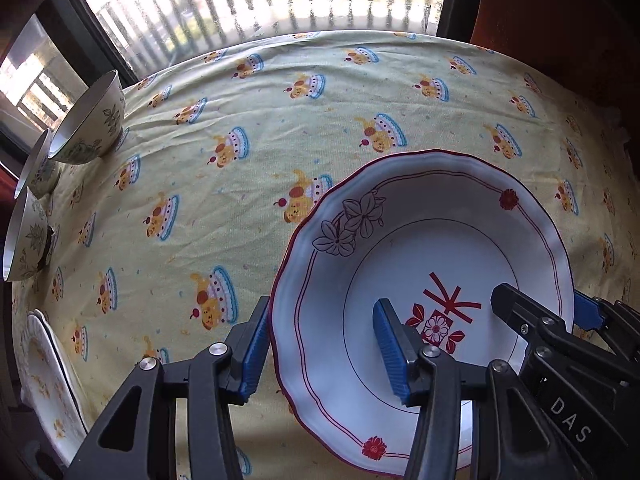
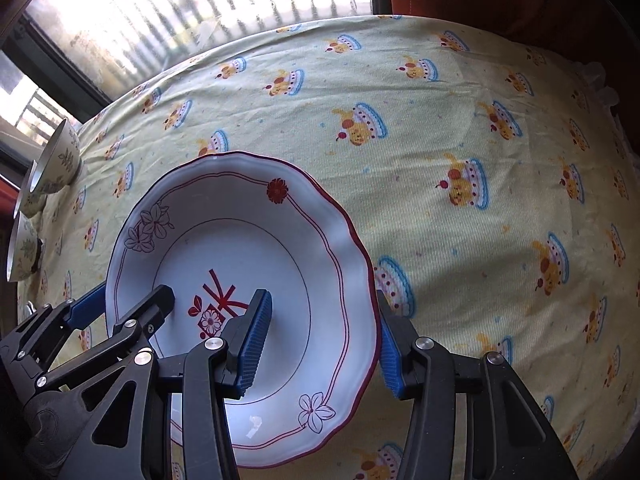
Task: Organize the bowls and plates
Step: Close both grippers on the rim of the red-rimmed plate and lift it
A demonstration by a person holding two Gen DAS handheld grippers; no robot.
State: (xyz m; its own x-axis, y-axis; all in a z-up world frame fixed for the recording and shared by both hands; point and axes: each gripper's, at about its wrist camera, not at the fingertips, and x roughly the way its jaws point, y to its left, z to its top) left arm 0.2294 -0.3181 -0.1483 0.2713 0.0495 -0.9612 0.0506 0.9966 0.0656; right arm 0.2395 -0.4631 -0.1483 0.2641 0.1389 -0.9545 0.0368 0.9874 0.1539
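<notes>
A white plate with a red scalloped rim and red flower print lies on the yellow cartoon tablecloth; it also shows in the right wrist view. My left gripper is open and straddles the plate's left rim, one blue pad outside and one inside. My right gripper is open and straddles the plate's right rim the same way. Each gripper shows in the other's view, the right gripper and the left gripper. Whether the pads touch the rim is unclear.
Three leaf-patterned bowls stand along the table's far left edge, also in the right wrist view. Stacked white plates lie at the near left. A window with railings is behind the table. An orange chair back stands at far right.
</notes>
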